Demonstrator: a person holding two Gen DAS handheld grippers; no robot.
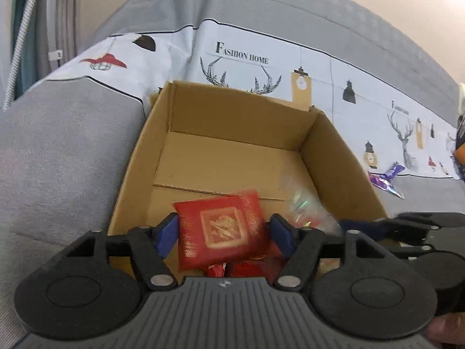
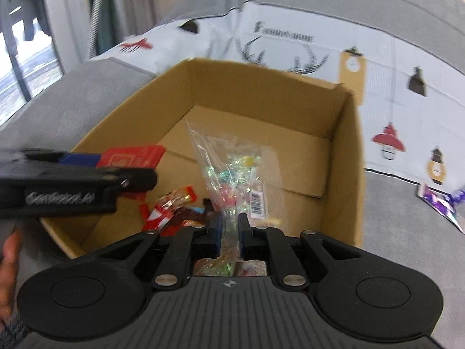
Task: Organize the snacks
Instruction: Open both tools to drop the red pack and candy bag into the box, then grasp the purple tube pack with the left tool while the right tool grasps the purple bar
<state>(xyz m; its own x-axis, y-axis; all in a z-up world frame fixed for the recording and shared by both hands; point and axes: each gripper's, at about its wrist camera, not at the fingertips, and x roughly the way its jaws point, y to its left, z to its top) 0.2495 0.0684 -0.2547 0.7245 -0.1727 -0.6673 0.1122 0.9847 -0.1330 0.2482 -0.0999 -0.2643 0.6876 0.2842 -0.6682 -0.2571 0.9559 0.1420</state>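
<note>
An open cardboard box (image 1: 232, 157) sits on a grey sofa; it also shows in the right wrist view (image 2: 345, 157). My left gripper (image 1: 223, 232) is open over the box's near end, and a red square snack packet (image 1: 221, 229) lies between its fingers; I cannot tell if they touch it. That packet shows in the right wrist view (image 2: 133, 157) beyond the left gripper (image 2: 81, 174). My right gripper (image 2: 229, 229) is shut on a clear bag of small colourful sweets (image 2: 232, 168), held over the box. Small red-wrapped snacks (image 2: 168, 209) lie on the box floor.
A purple snack wrapper (image 1: 386, 177) lies on the sofa seat right of the box, also in the right wrist view (image 2: 441, 203). A white printed cloth (image 1: 247, 58) drapes the sofa back. A grey armrest (image 1: 58, 157) rises at left.
</note>
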